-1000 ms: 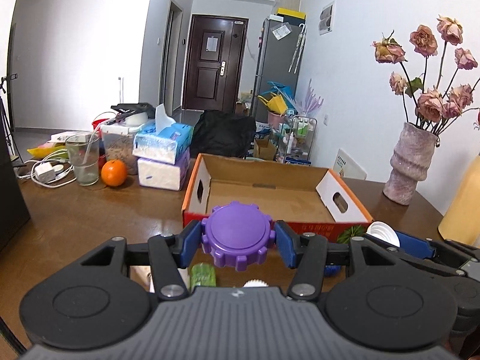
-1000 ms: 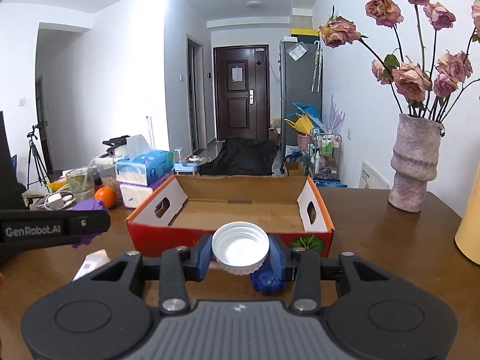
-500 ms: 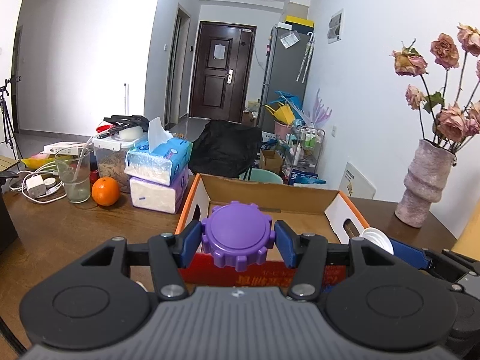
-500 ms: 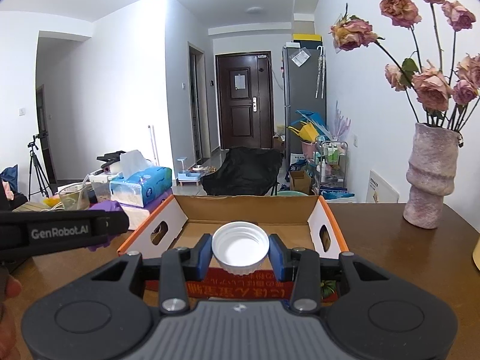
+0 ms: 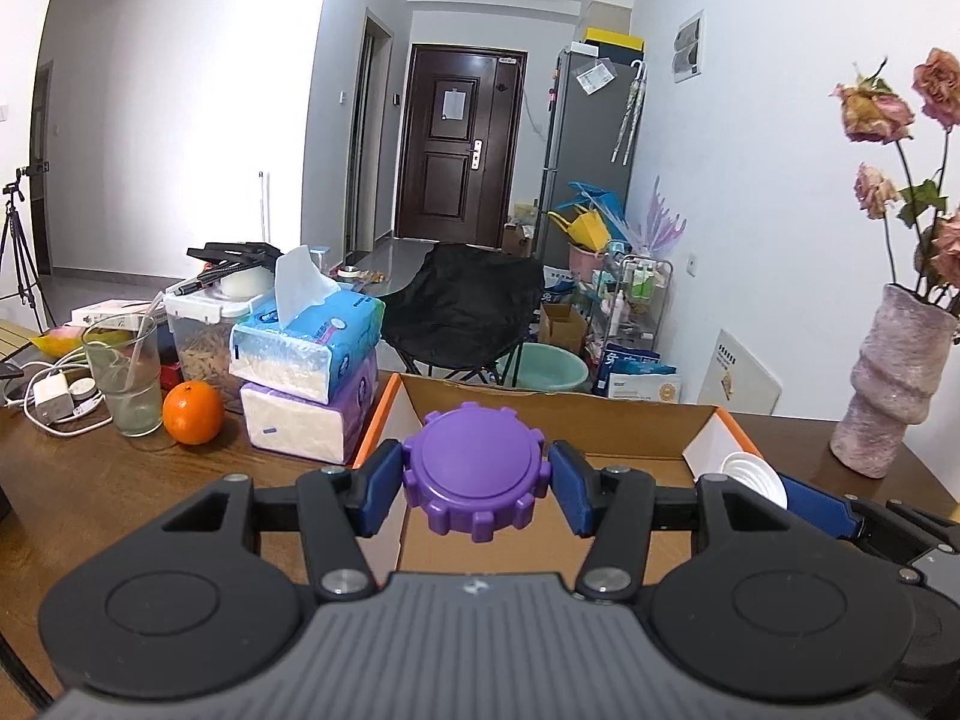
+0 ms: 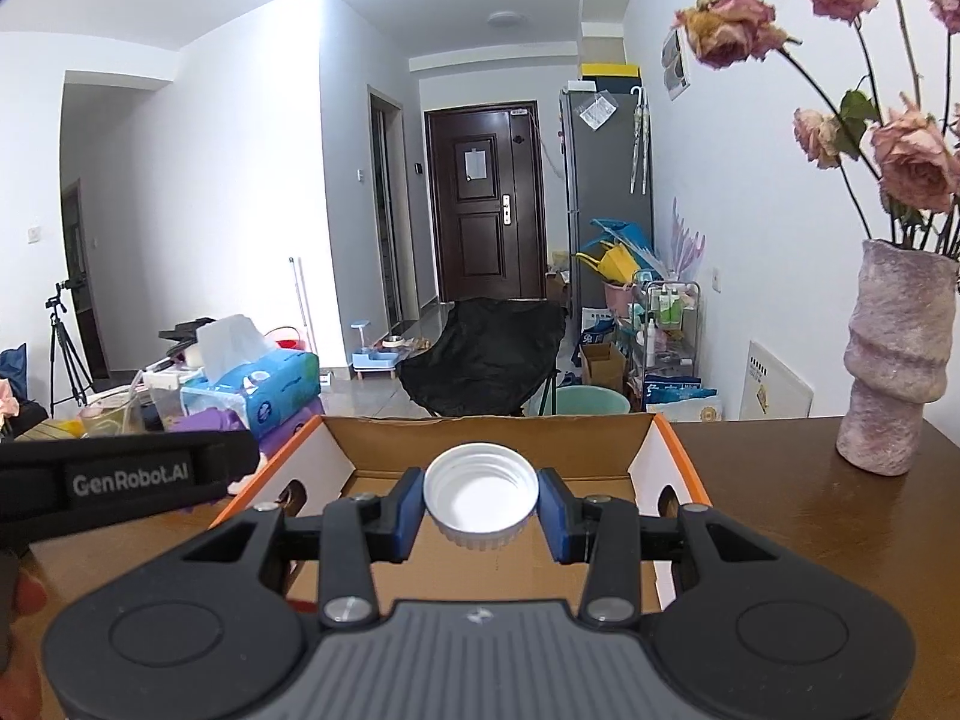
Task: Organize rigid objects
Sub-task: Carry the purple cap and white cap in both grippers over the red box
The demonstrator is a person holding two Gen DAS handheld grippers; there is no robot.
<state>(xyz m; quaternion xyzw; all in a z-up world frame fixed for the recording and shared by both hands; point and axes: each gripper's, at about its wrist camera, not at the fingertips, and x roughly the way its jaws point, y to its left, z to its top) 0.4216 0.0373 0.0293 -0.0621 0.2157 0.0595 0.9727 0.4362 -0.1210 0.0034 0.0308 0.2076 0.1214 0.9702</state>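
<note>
Over the cardboard box (image 5: 558, 420): left tool (image 5: 475, 483) grips purple cap (image 5: 474, 471), right tool (image 6: 480, 507) grips white lid (image 6: 479, 495)

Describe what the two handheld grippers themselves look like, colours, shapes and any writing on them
Both the left gripper and right gripper look alike: black linkage arms with silver pivot screws, blue finger pads, a grey ribbed body flanked by two round black discs. The left gripper's black side reads GenRobot.AI in white. No cables visible.

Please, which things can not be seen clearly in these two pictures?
- Floor of the cardboard box: mostly hidden in both views by the left tool with the purple lid and the right tool with the white cap.
- Vase flowers: cut off at the left view's edge.
</note>
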